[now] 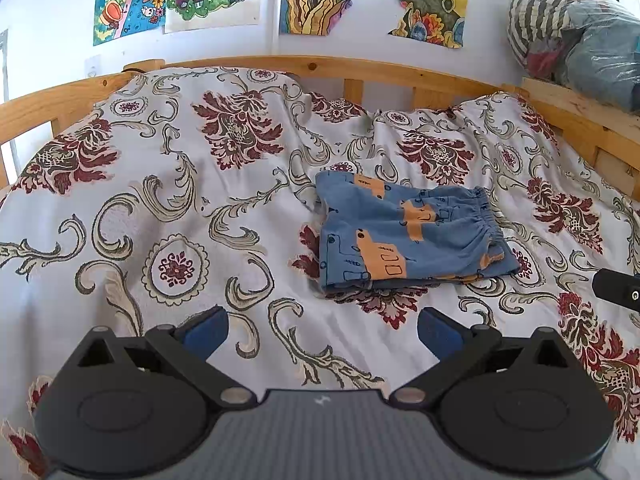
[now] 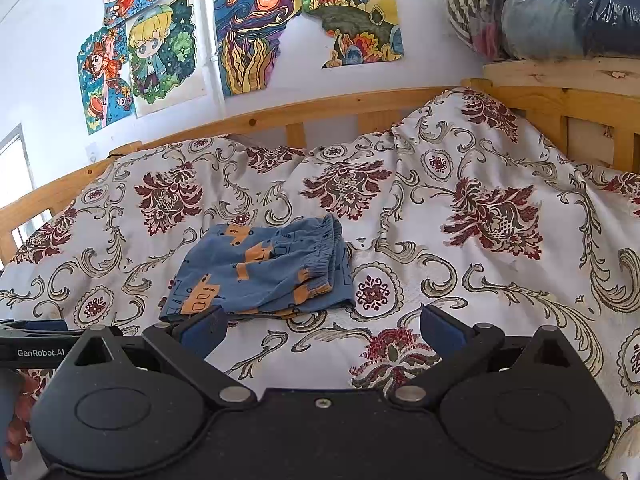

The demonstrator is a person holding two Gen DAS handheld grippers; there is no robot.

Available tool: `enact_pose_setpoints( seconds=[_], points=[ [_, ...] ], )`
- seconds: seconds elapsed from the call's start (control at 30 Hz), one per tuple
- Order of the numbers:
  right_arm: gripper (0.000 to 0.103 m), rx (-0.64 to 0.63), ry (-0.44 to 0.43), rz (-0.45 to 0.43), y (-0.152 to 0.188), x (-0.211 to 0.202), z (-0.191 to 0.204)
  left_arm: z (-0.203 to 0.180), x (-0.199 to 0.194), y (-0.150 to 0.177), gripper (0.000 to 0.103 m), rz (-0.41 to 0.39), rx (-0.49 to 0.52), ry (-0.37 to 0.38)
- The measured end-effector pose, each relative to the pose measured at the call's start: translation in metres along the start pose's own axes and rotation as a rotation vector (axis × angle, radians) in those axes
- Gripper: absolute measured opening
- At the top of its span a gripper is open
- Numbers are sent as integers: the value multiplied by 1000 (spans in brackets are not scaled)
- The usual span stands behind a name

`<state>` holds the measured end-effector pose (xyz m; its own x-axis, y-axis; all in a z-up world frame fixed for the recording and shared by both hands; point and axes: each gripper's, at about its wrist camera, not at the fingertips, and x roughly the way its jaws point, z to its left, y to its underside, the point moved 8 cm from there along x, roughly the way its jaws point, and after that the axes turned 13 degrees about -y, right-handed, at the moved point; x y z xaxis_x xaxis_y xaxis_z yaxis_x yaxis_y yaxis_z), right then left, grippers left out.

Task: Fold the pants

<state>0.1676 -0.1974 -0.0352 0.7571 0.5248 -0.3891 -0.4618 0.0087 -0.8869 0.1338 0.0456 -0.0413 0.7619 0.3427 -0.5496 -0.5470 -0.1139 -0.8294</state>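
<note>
**Folded pants on the bedspread, both grippers apart and empty**

"GenRobot.AI" is printed in white on the left gripper's body, seen at the left edge of the right wrist view. The pants point(image 1: 408, 236), blue with orange truck prints, lie folded in a compact stack on the floral bedspread point(image 1: 160, 208), elastic waistband toward the right. Coloured drawings point(image 2: 248, 36) hang on the wall above the wooden bed rail point(image 2: 320, 110); a plastic-wrapped bundle point(image 2: 560, 8) sits on the shelf at right. The left gripper point(image 1: 323, 334) and right gripper point(image 2: 323, 330) hover near the pants, fingers spread wide, holding nothing. Fingers of a hand point(image 2: 18, 420) show at lower left.
</note>
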Motion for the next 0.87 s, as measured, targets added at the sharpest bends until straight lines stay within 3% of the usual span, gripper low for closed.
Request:
enact_pose_setpoints(
  seconds=[0.5,0.87],
  points=[
    [102,2,0,2,0,1,0,2,1,3,103,26,-1,-8],
    [102,4,1,4,1,1,-1,-1,-5,1,103,-3,-2,10]
  ],
)
